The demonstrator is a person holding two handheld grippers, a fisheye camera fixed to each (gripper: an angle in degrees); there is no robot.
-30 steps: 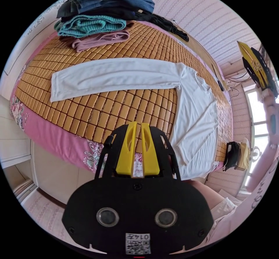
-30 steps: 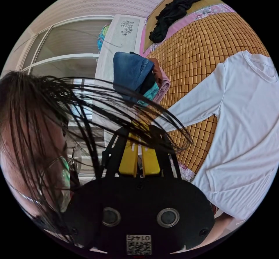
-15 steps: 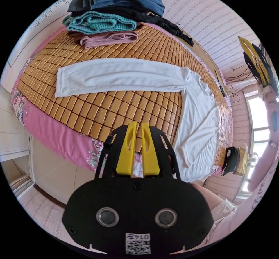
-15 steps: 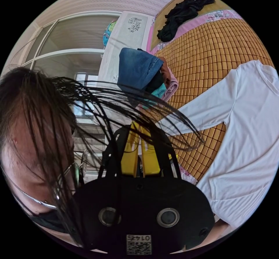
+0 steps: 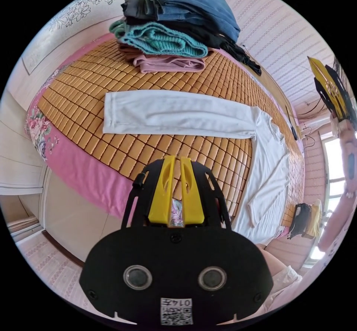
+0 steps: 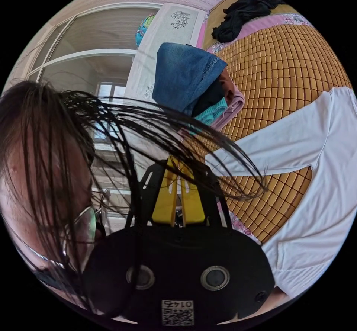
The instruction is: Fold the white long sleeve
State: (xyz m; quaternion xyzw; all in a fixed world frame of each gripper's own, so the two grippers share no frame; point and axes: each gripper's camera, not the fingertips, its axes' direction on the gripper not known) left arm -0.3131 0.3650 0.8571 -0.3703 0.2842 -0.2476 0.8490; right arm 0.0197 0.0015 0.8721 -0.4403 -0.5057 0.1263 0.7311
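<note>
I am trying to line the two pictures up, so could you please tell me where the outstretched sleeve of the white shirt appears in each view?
Left gripper view: the outstretched sleeve lies across the middle, above the left gripper.
Right gripper view: the sleeve runs across the right of centre, partly behind hair.
Shared landmark: the pile of folded clothes beside the sleeve on the bamboo mat.

bright daylight, with soft shadows. the window (image 5: 332,167) far right of the yellow fingers (image 5: 162,191) glares white. both views are round fisheyes that bend lines near the black rim. loose hair (image 6: 156,130) crosses the fingers (image 6: 166,197), blurred.
</note>
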